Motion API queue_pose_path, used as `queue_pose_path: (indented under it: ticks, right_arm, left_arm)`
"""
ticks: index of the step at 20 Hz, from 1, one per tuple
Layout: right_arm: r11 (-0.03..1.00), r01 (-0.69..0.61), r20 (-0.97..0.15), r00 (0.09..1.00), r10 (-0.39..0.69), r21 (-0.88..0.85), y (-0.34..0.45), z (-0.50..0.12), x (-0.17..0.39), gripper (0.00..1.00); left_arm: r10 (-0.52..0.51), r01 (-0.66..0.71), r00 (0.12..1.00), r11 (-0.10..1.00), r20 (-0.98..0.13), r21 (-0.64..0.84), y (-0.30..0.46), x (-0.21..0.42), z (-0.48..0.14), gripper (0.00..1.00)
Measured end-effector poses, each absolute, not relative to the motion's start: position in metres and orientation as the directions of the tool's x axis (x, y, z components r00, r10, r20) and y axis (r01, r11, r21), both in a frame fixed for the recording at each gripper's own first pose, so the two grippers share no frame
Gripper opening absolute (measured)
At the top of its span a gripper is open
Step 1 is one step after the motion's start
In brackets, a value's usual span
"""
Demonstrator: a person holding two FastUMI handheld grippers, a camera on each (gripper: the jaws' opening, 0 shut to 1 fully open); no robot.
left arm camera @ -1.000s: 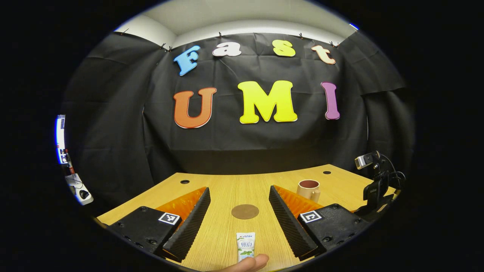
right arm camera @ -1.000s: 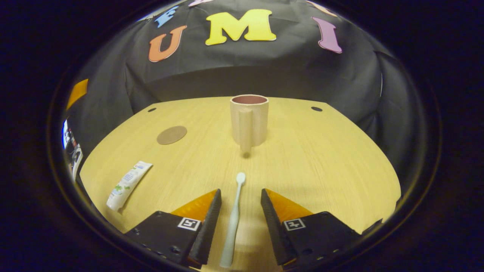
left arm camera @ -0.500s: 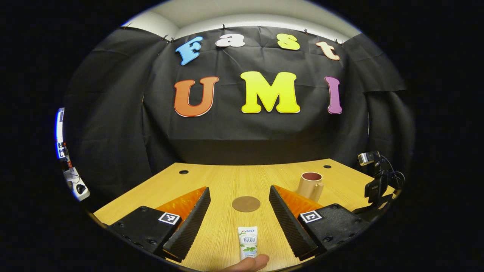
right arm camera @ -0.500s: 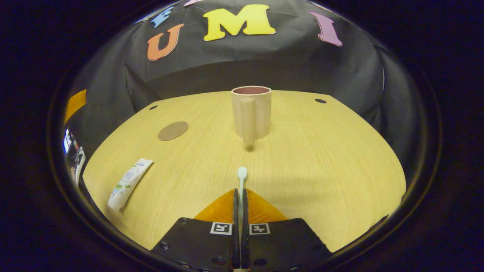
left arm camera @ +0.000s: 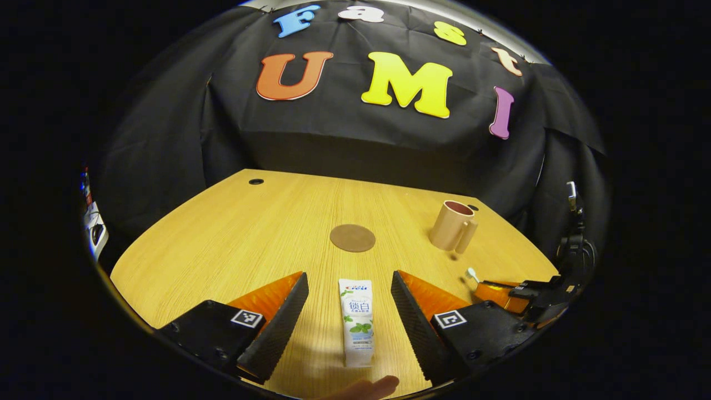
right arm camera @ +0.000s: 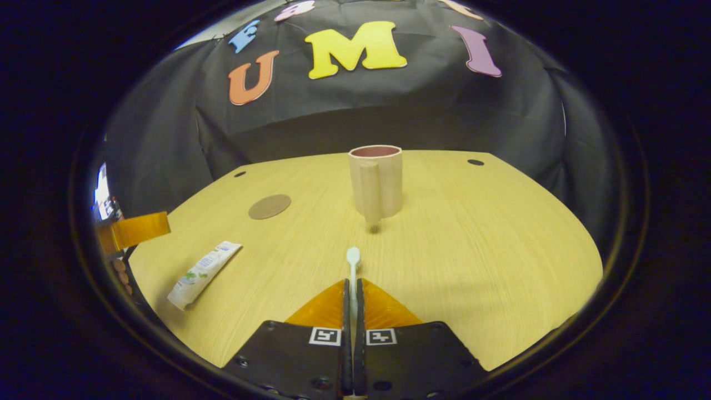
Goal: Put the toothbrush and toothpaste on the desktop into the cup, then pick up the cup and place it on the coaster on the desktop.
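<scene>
Beige cup (right arm camera: 376,180) upright, interior unseen; toothbrush (right arm camera: 353,265) in right gripper (right arm camera: 351,289).

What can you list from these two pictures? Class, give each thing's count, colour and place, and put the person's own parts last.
Table: one, light wood, fronting the black cloth wall.
Cup: one, beige outside and reddish inside, upright toward the far right of the table, handle facing the right gripper.
Coaster: one, brown, round, flat on the table left of the cup.
Toothpaste: one tube, white with green print, flat on the table between the left gripper's fingers, untouched.
Toothbrush: one, pale, head pointing at the cup.
Left gripper: one, open, astride the toothpaste.
Right gripper: one, shut on the toothbrush handle.
Fingertip: one, at the bottom edge of the left gripper view.
</scene>
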State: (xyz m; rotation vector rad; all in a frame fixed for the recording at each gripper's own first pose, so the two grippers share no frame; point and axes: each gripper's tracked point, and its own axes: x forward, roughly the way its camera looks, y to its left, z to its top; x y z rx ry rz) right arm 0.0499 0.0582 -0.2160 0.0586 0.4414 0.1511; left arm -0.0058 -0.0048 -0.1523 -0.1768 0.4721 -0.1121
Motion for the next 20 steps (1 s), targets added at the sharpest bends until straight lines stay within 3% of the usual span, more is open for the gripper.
queue_pose_path:
  ticks: [7,14,16,17,20]
  right_arm:
    - [0.975,-0.182,-0.261,0.942,0.210,0.126,0.057,-0.176,0.032,0.02]
    - [0.968,-0.214,-0.097,0.969,0.227,0.130,0.051,-0.122,0.010,0.01]
    - [0.968,-0.216,-0.080,0.971,0.227,0.127,0.048,-0.113,0.005,0.00]
    - [0.969,-0.215,-0.068,0.972,0.225,0.125,0.047,-0.109,0.003,0.05]
    - [0.975,-0.191,-0.035,0.980,0.196,0.109,0.034,-0.094,0.005,0.01]
  left_arm:
    - [-0.199,0.091,0.775,0.974,-0.600,-0.206,-0.031,-0.023,-0.197,0.96]
    - [-0.171,0.042,0.697,0.979,-0.697,-0.199,-0.031,-0.014,-0.227,0.95]
    - [-0.165,0.056,0.688,0.983,-0.707,-0.175,-0.032,-0.015,-0.227,0.93]
    - [-0.162,0.064,0.681,0.985,-0.714,-0.162,-0.032,-0.017,-0.229,0.89]
    - [-0.149,0.065,0.684,0.987,-0.714,-0.145,-0.031,-0.016,-0.229,0.80]
